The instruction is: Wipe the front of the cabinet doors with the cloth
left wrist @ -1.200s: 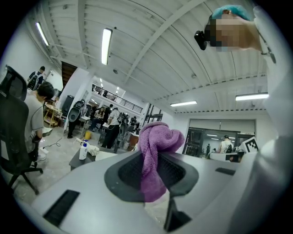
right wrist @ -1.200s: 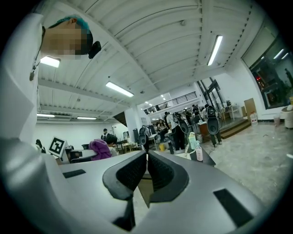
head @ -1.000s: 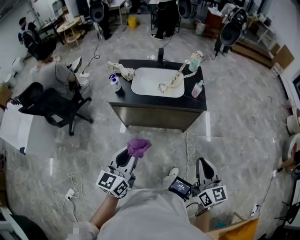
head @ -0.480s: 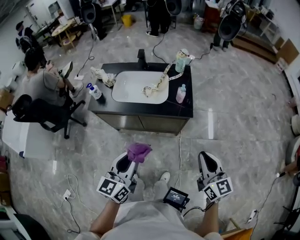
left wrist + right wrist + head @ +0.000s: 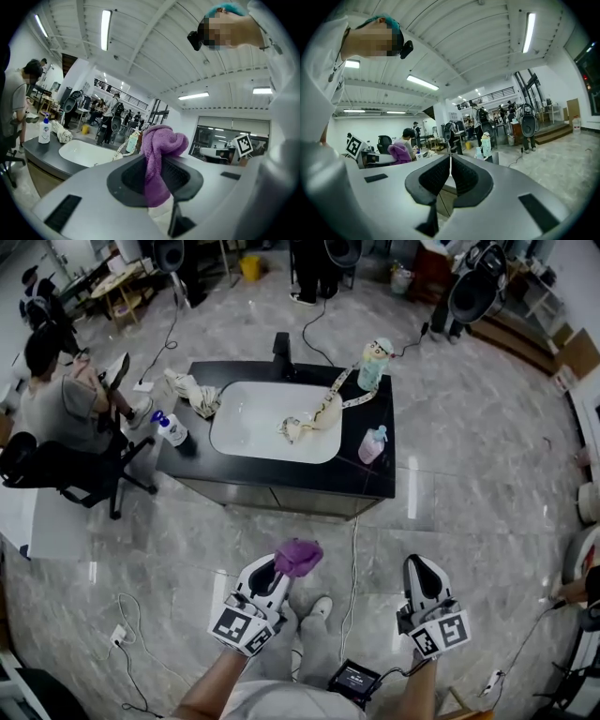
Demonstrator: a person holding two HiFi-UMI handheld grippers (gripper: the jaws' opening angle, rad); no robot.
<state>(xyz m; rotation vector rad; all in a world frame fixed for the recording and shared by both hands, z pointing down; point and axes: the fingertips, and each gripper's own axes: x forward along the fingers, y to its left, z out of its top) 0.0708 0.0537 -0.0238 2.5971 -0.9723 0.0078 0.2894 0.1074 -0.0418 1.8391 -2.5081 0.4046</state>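
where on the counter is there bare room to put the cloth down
Bare: the front strip of the counter below the basin, and the right end between pink bottle and teal bottle. Crowded: left end, with spray bottle and rag; a strap trails into the basin.

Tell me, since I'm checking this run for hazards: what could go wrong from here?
A cable crosses the floor between the person's feet and the cabinet; stepping in could snag it.
The left gripper pinches only a fold of the bunched purple cloth, so wiping pressure might pull it loose.
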